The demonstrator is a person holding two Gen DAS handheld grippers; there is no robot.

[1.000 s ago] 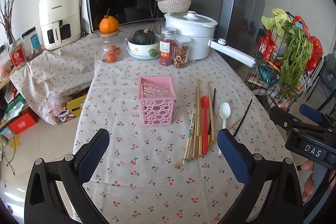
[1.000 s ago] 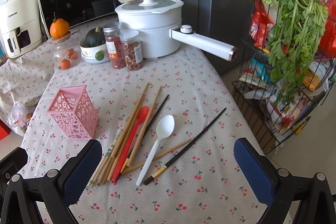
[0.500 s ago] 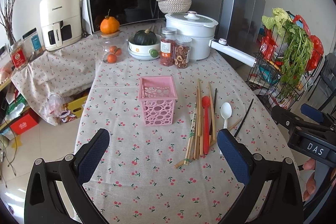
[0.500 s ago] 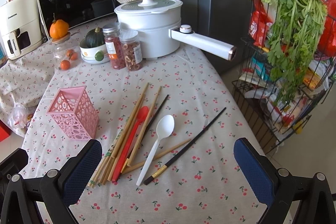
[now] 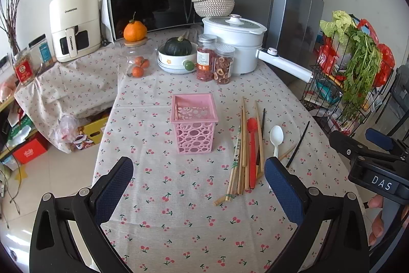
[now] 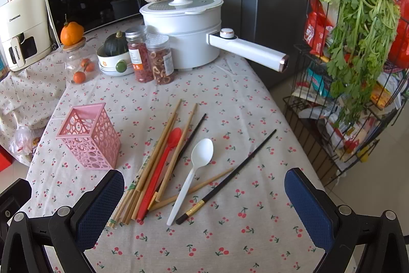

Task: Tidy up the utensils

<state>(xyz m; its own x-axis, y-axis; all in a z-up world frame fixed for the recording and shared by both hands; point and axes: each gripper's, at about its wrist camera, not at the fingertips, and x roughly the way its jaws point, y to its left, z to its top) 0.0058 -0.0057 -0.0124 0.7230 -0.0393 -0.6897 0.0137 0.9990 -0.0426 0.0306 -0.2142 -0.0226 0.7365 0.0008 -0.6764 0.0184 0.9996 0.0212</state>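
Note:
A pink perforated utensil basket (image 5: pixel 193 122) (image 6: pixel 90 135) stands upright and empty on the cherry-print tablecloth. To its right lie several wooden chopsticks (image 5: pixel 242 145) (image 6: pixel 153 163), a red spoon (image 5: pixel 252 145) (image 6: pixel 163 163), a white spoon (image 5: pixel 276 137) (image 6: pixel 195 168) and black chopsticks (image 5: pixel 297 144) (image 6: pixel 230 178). My left gripper (image 5: pixel 199 186) hovers open over the table's near part, in front of the basket. My right gripper (image 6: pixel 204 198) is open too, low over the near ends of the utensils, holding nothing. It also shows at the right edge of the left wrist view, with a hand on it.
At the back stand a white pot (image 6: pixel 184 30) with a long handle (image 6: pixel 248 49) jutting right, two jars (image 6: pixel 150 59), a bowl with a squash (image 5: pixel 177 55), a glass jar with oranges (image 5: pixel 136 60), a microwave and an air fryer. A wire rack with greens (image 6: pixel 358 55) stands off the table's right edge.
Both views are almost the same as before. The left gripper has drifted very slightly, so the scene sits a touch to the right.

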